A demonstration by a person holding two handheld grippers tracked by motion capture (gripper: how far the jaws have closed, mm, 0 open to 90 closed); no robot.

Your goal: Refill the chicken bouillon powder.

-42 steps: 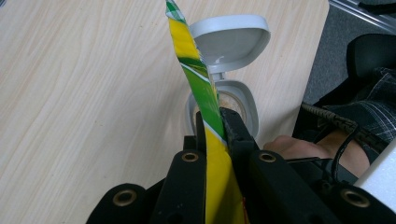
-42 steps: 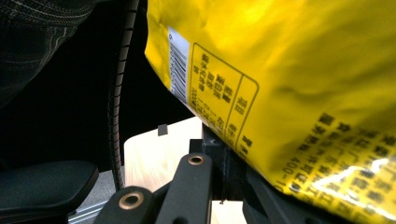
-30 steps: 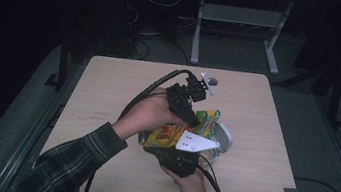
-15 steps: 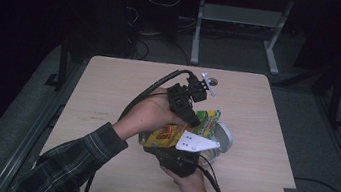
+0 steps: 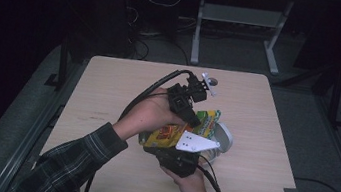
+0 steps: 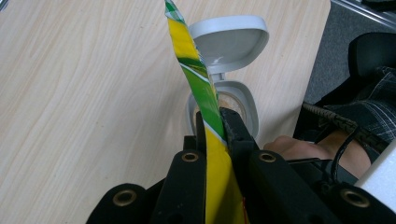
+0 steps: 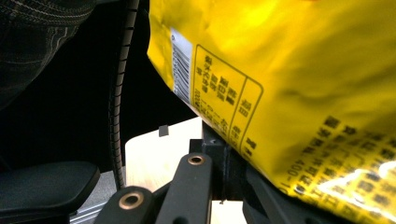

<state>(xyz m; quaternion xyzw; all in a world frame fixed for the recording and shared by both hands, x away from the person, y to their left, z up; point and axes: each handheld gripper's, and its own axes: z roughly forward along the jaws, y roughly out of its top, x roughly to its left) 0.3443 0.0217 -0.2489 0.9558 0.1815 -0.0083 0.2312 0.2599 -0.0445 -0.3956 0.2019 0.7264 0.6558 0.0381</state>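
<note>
Currently, both grippers are holding a yellow-and-green bag (image 5: 181,130) above the table (image 5: 108,92), directly over a white container (image 6: 243,100) whose hinged lid (image 6: 231,42) is standing open on the side away from the person. The left gripper (image 6: 215,122) is pinching the bag's green upper edge, with its two jaws pressed together on the thin film so that the bag is rising edge-on between them toward the lid. The right gripper (image 5: 178,152) is sitting on the near side of the container, below the bag; its jaws are clamping the bag's lower, printed yellow part (image 7: 280,93). The left hand (image 5: 148,115) is reaching in from the container's left, and the right hand (image 5: 189,179) is gripping its tool just nearer than the container.
</note>
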